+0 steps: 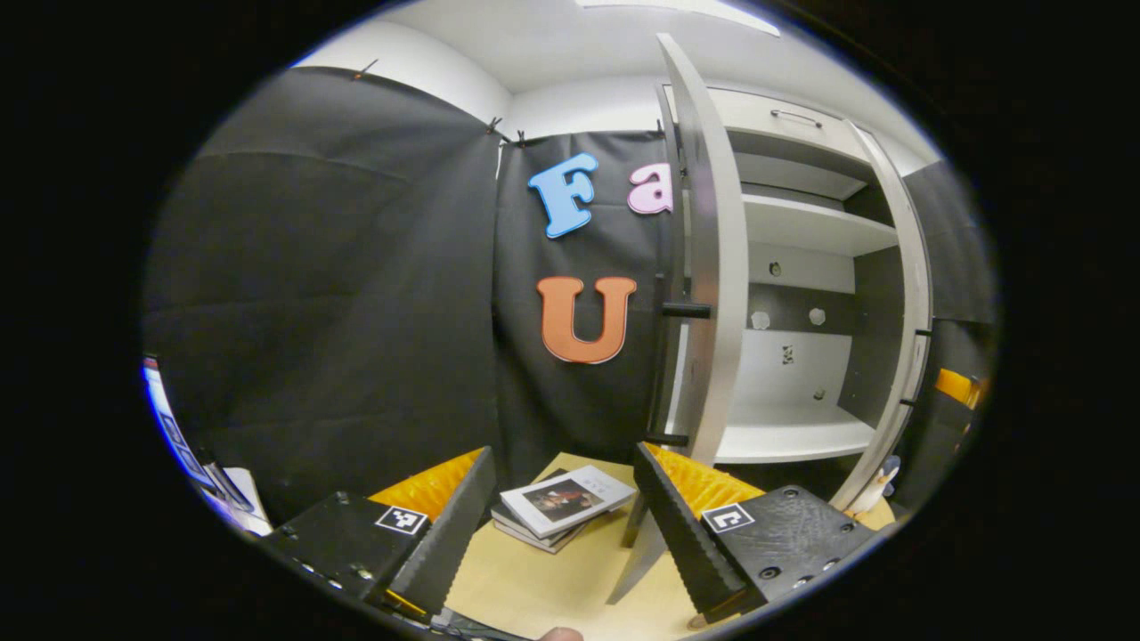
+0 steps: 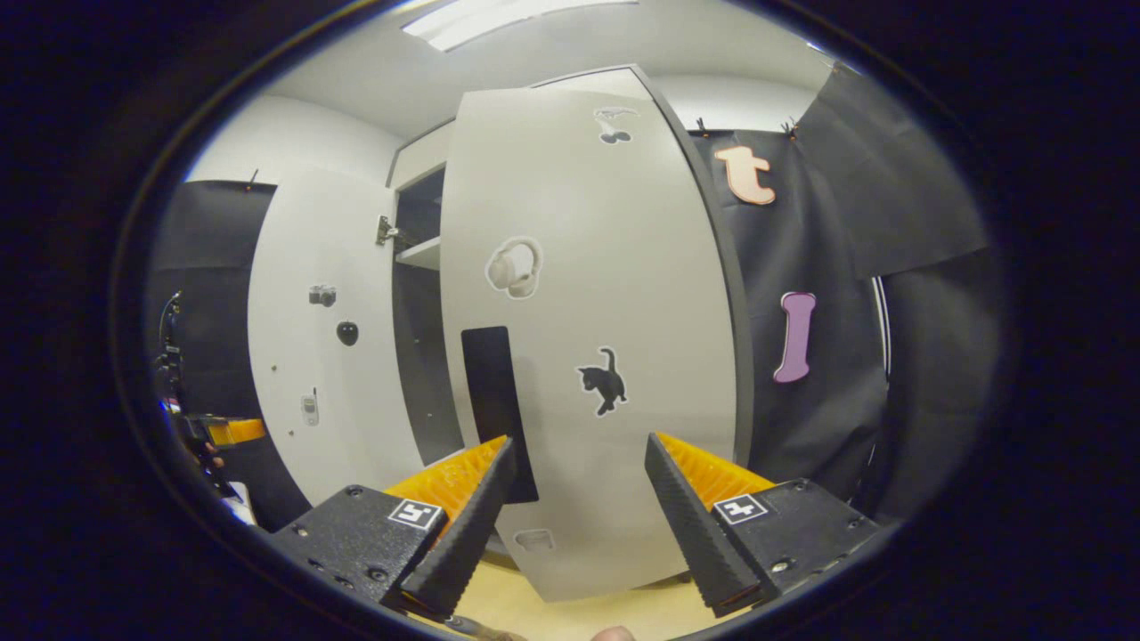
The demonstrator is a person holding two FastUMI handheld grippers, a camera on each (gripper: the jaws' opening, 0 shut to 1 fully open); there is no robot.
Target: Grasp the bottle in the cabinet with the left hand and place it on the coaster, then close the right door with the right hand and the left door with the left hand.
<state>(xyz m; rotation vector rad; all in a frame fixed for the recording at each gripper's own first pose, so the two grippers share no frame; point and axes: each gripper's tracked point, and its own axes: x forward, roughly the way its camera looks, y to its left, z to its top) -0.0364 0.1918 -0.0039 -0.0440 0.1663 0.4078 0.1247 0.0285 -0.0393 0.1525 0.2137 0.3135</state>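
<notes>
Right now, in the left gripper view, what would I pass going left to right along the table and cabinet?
Stack of books on the table → edge of the open left cabinet door with its dark handle → bare cabinet shelves → open right door.

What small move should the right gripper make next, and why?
Probably push forward against the right door to swing it shut. The right gripper is open and faces the door's outer side closely, the door stands ajar, and the cabinet shelves look bare.
</notes>
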